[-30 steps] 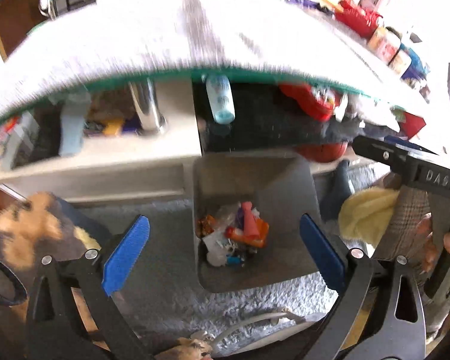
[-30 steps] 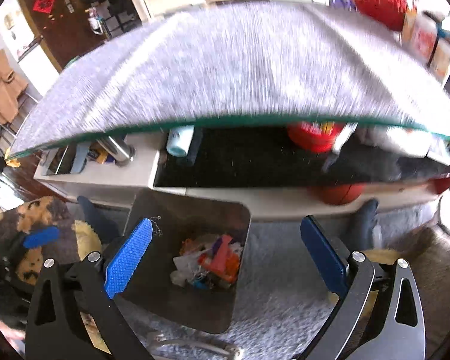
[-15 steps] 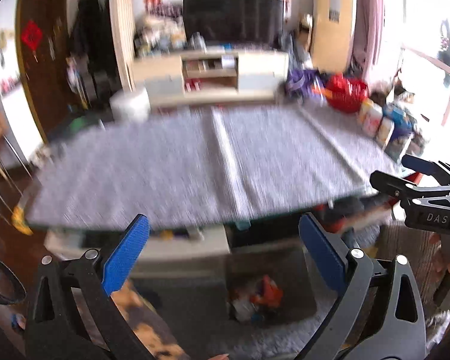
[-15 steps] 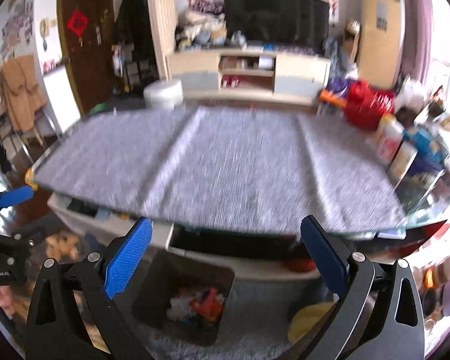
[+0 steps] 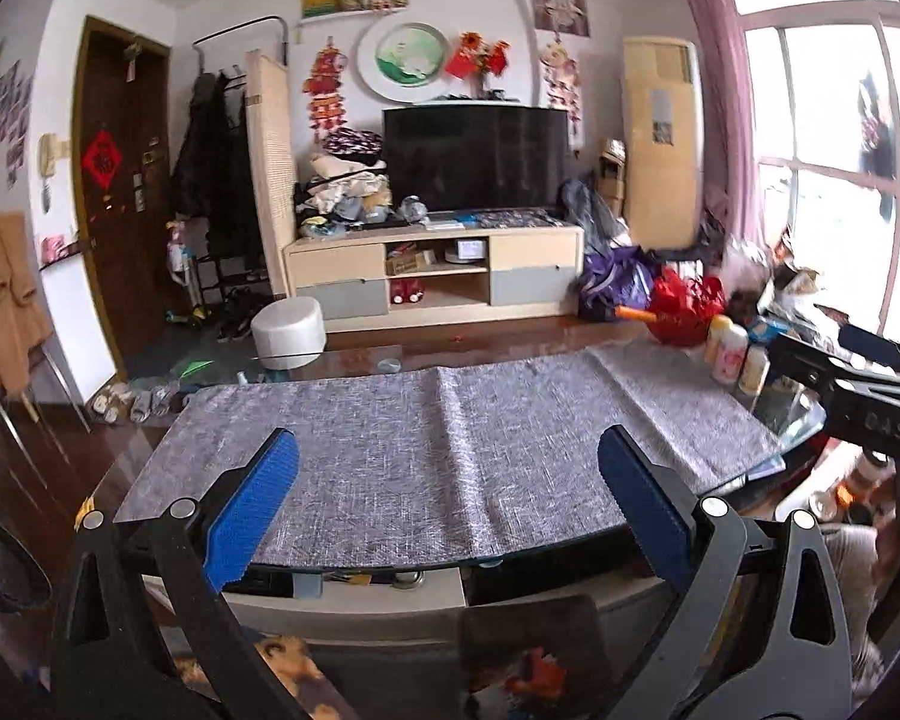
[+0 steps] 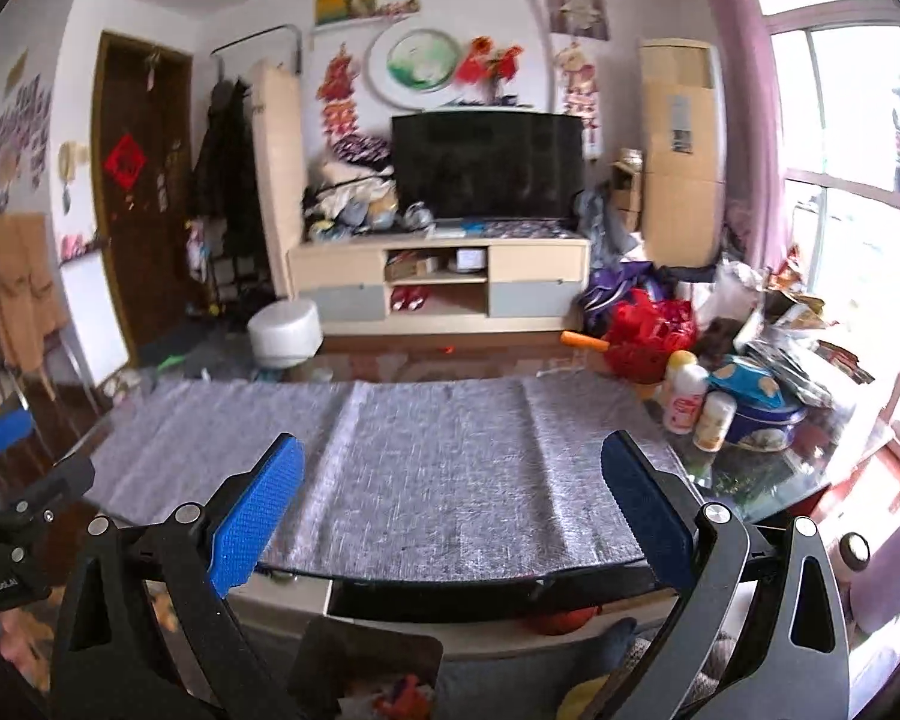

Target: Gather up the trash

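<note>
1. The left tool [image 5: 447, 498] was held level above the near edge of the worktop [image 5: 792, 420], its blue-padded fingers [image 5: 252, 510] spread wide with nothing between them.
2. The right tool [image 6: 450, 504] stood the same way, agape and empty, facing across the same worktop.
3. A grey woven cloth [image 5: 444, 444] covered most of the glass worktop; its surface was bare.
4. At the worktop's right end stood several bottles [image 6: 684, 399], a blue tin [image 6: 756, 414] and a heap of packets.
5. The trash sat in a dark bin [image 5: 534, 648] on the floor below the near edge, with a red piece [image 5: 540, 672] showing among the scraps.
6. Beyond the worktop a television [image 5: 474, 156] stood on a pale cabinet [image 5: 432, 276], with a white round stool [image 5: 288, 330] in front of it.
7. A brown door [image 5: 120, 210] was on the left wall and a bright window [image 5: 834, 180] with a pink curtain on the right.
</note>
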Demonstrator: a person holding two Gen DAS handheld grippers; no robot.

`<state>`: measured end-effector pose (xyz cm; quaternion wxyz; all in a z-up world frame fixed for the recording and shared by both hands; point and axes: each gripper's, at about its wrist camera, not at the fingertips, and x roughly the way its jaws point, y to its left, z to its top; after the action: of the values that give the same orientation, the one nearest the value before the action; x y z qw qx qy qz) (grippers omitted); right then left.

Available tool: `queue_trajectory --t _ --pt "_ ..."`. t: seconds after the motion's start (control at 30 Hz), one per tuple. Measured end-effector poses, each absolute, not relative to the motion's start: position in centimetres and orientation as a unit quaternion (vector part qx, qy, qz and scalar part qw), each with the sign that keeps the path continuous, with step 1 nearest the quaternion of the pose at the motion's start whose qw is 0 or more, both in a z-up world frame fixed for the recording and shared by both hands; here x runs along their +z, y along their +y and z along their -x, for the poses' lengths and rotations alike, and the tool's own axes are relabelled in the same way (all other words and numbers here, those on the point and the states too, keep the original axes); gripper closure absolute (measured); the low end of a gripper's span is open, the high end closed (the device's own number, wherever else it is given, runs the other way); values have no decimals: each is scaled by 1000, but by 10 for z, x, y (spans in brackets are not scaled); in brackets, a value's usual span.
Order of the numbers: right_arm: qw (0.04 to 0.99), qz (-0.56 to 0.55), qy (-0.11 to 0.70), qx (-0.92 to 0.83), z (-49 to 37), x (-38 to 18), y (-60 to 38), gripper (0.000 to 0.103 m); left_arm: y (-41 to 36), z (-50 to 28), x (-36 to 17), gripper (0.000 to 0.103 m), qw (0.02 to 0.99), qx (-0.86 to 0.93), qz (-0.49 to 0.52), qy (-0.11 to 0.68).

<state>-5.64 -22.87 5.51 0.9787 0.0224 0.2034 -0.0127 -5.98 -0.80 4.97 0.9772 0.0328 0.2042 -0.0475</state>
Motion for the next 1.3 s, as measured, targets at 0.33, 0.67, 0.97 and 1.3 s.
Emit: queue_trajectory --t 0.33,0.67,0.97,1.3 --pt "977 12 214 3 58 49 -206 3 0 69 50 8 979 -31 -38 197" --pt "979 -8 204 -7 65 48 -210 3 10 73 48 8 980 -35 -17 193" --pt "978 -14 206 -4 66 45 -211 3 8 75 45 8 980 -43 -14 191" --pt "978 -21 206 -9 73 43 -210 3 10 76 43 8 980 -42 -11 193"
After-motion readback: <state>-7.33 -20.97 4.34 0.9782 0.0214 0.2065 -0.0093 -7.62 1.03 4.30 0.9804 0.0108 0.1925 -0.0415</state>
